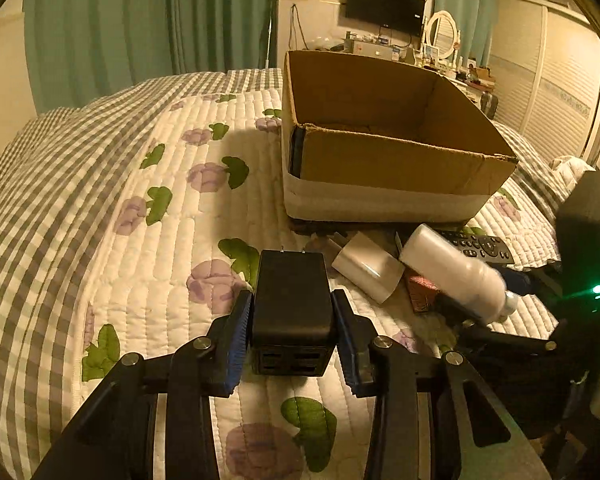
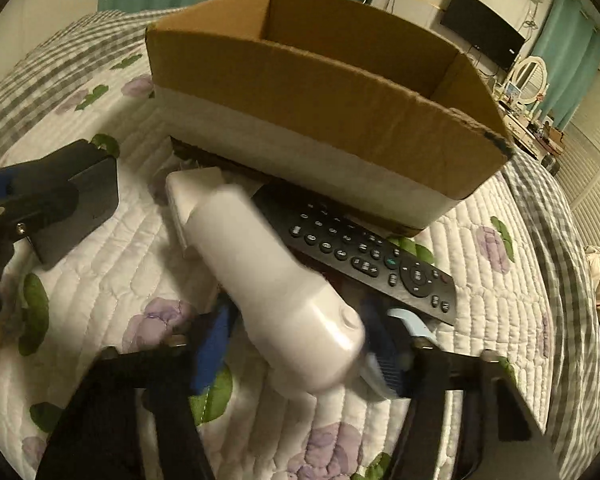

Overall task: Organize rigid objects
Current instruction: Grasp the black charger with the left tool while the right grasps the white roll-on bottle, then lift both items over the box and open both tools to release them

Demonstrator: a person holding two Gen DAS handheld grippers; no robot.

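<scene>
My left gripper (image 1: 291, 296) is shut on a black charger block (image 1: 290, 292), prongs pointing away, held just above the quilt. The same charger (image 2: 88, 196) shows at the left of the right wrist view. My right gripper (image 2: 296, 344) has its blue pads against a white bottle (image 2: 276, 280), which looks blurred and tilted. From the left wrist view the bottle (image 1: 452, 276) slants over a black remote (image 1: 478, 246). A white charger (image 1: 364, 268) lies between the two grippers. An open cardboard box (image 1: 380, 160) stands just beyond these things.
All of this sits on a bed with a flowered quilt (image 1: 160, 240). The remote (image 2: 372, 256) lies against the box (image 2: 300, 92) front. A light-blue item (image 2: 412, 324) and a reddish-brown item (image 1: 420, 284) lie beside the bottle. Curtains, a TV and a dresser stand behind.
</scene>
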